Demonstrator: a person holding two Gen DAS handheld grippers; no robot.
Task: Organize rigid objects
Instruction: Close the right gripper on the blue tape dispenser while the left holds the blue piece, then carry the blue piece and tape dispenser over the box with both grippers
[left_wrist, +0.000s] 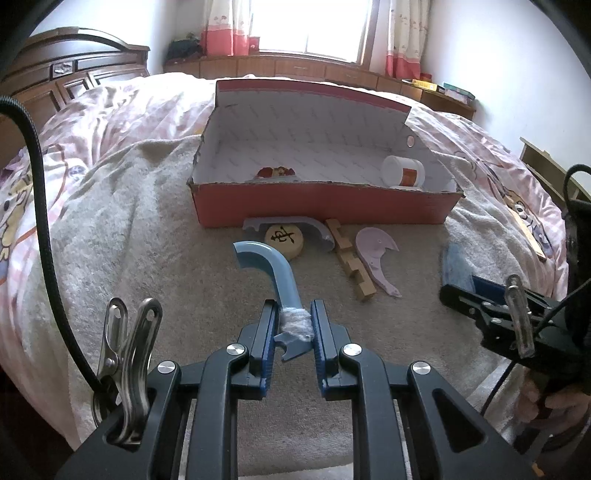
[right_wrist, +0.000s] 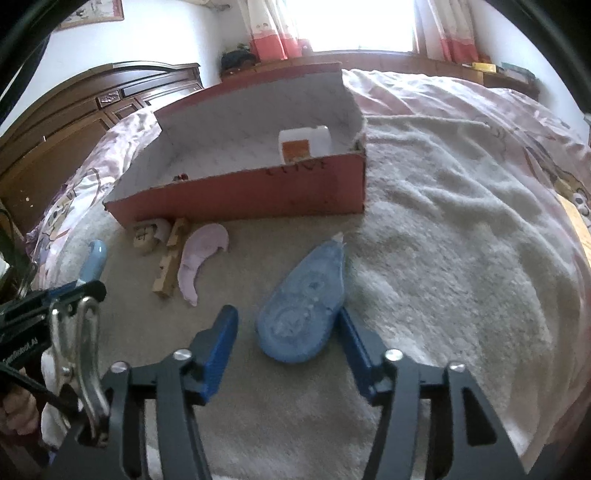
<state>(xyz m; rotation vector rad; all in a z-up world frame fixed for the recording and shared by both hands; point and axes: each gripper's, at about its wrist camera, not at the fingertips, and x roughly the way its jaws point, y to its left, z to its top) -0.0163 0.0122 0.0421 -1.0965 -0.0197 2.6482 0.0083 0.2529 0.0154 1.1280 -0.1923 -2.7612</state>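
Observation:
My left gripper (left_wrist: 293, 317) is shut on the taped end of a curved blue plastic piece (left_wrist: 275, 271), just above the beige towel. My right gripper (right_wrist: 288, 325) is open, its pads either side of a blue teardrop-shaped tape dispenser (right_wrist: 304, 308) lying flat on the towel. An open red cardboard box (left_wrist: 325, 206) stands ahead; inside are a white jar with an orange label (left_wrist: 402, 170) and a small red and yellow item (left_wrist: 275, 172). In front of the box lie a wooden chess disc (left_wrist: 285, 240), a grey curved piece (left_wrist: 317, 230), a notched wooden stick (left_wrist: 351, 258) and a pink plastic piece (left_wrist: 375, 251).
Everything rests on a beige towel (right_wrist: 443, 258) over a pink patterned quilt (left_wrist: 110, 122) on a bed. A dark wooden headboard (left_wrist: 74, 77) is at the left. A wooden ledge (left_wrist: 295, 68) runs under the window behind the box.

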